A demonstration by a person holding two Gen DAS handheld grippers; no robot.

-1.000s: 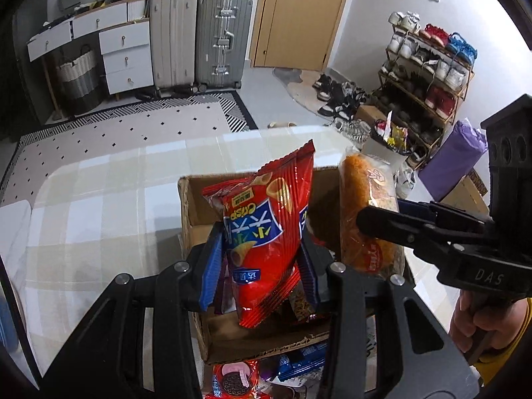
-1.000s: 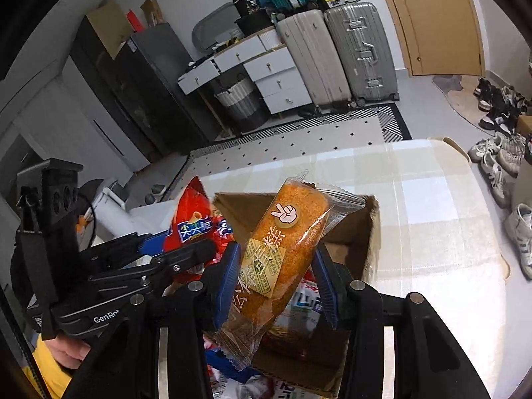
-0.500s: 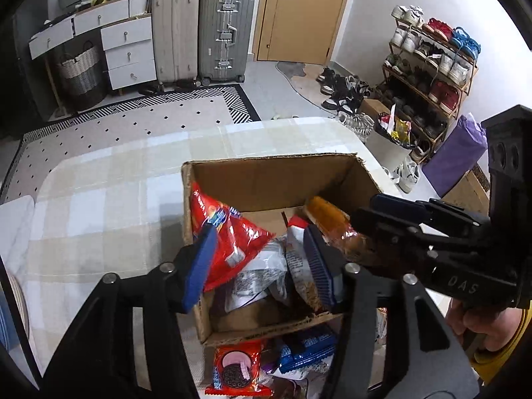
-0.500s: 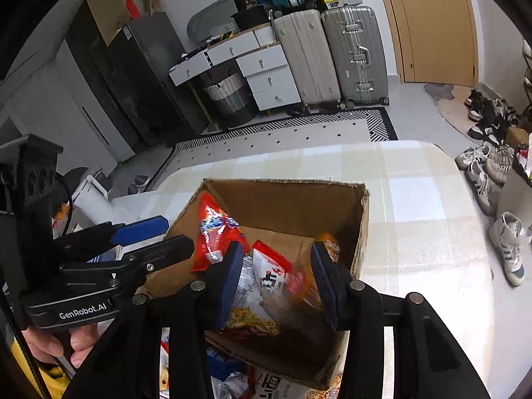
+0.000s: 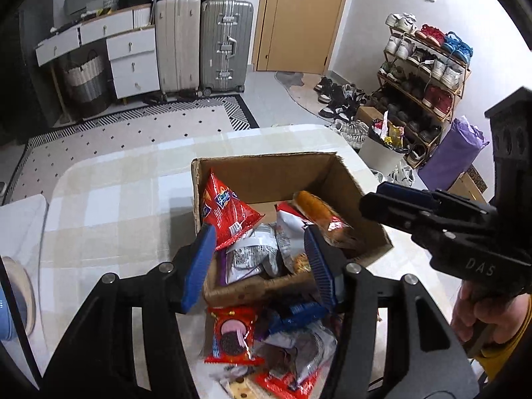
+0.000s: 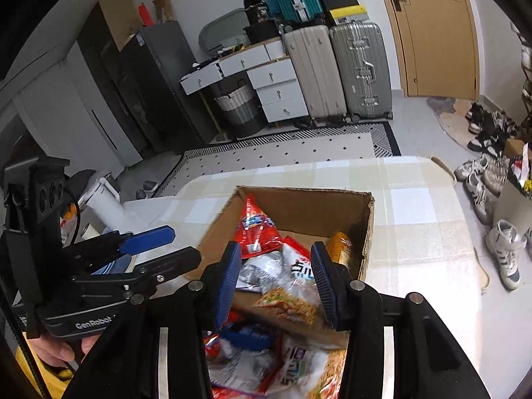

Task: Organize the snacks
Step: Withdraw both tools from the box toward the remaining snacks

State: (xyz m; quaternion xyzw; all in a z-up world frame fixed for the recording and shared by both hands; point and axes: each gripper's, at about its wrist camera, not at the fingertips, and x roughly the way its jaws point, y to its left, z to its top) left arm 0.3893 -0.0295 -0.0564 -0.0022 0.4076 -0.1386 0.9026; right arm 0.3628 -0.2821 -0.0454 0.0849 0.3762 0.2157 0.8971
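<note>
An open cardboard box [image 5: 266,173] [image 6: 299,199] stands on the checked table. In it lie a red chip bag [image 5: 226,212] [image 6: 256,229], an orange cake pack [image 5: 319,212] [image 6: 342,246] and several other snack packs. My left gripper [image 5: 259,266] is open and empty above the box's near edge; it also shows in the right wrist view [image 6: 173,246]. My right gripper [image 6: 276,279] is open and empty over the box's near side; it also shows in the left wrist view [image 5: 375,202]. Loose snacks lie in front of the box, among them a red cookie pack [image 5: 232,335].
The table [image 5: 116,199] has a checked cloth and rounded far corners. Behind it are suitcases [image 5: 226,43], white drawers [image 5: 133,63], a door and a shoe rack [image 5: 422,76]. A white chair [image 6: 106,199] stands at the table's left.
A second ago my left gripper held the red chip bag and my right held the orange cake pack. Both opened and both packs now lie in the box. Both grippers have drawn back.
</note>
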